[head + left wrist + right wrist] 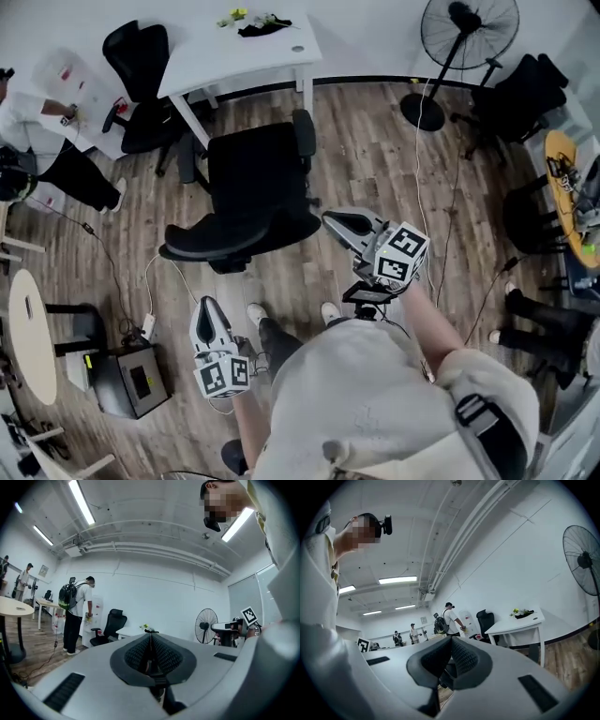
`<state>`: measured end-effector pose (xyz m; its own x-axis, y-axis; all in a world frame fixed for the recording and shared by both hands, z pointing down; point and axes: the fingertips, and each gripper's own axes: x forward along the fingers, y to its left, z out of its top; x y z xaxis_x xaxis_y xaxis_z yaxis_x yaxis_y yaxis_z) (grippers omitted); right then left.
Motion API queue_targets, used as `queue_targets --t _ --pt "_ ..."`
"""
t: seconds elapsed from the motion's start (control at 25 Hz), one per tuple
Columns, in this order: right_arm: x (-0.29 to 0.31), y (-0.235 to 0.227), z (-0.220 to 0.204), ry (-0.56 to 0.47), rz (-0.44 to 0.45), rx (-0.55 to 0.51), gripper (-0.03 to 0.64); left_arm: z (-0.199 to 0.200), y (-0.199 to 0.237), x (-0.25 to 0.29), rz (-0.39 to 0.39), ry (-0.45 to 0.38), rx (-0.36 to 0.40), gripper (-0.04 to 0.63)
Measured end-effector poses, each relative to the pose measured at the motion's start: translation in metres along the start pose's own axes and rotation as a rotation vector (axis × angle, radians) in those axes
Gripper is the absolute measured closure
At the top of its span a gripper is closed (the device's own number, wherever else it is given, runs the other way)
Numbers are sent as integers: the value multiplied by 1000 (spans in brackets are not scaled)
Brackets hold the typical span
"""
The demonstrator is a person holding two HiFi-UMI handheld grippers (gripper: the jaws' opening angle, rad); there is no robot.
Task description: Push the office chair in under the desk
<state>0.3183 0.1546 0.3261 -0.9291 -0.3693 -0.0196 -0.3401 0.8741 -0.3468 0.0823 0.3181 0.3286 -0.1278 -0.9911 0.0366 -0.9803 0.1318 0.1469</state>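
Note:
The black office chair (253,192) stands on the wood floor with its seat toward the white desk (246,49), a short way out from under it. My right gripper (330,218) is shut and empty, its tip beside the right edge of the chair's backrest; whether it touches I cannot tell. My left gripper (208,306) is shut and empty too, lower left, apart from the backrest. In the left gripper view the closed left gripper (151,638) points level toward the desk (133,631). The right gripper view has the closed right gripper (450,641) with the desk (520,619) beyond.
A second black chair (141,80) and a person (52,131) are left of the desk. A floor fan (459,42) and dark chairs (520,94) stand at the right. A round table (31,336), a black box (131,380) and floor cables (117,281) lie at the left.

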Motion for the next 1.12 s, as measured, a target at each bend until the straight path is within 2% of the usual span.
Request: queue_targets --t 0.28,0.56,0.68,0.8,1.12 --pt "19 -13 4 -14 -163 -34 607 -13 40 61 -136 84 -72 574" --pt "47 -11 -8 -23 -284 -12 607 -9 94 105 -251 124 -28 574" --pt "60 -13 -18 -18 -337 -10 607 -14 117 122 -295 147 4 574" --pt "69 -13 -24 -37 -399 0 607 -23 141 132 -330 177 5 574" --pt "98 20 -46 -33 -459 2 607 -29 174 145 -462 207 71 574"
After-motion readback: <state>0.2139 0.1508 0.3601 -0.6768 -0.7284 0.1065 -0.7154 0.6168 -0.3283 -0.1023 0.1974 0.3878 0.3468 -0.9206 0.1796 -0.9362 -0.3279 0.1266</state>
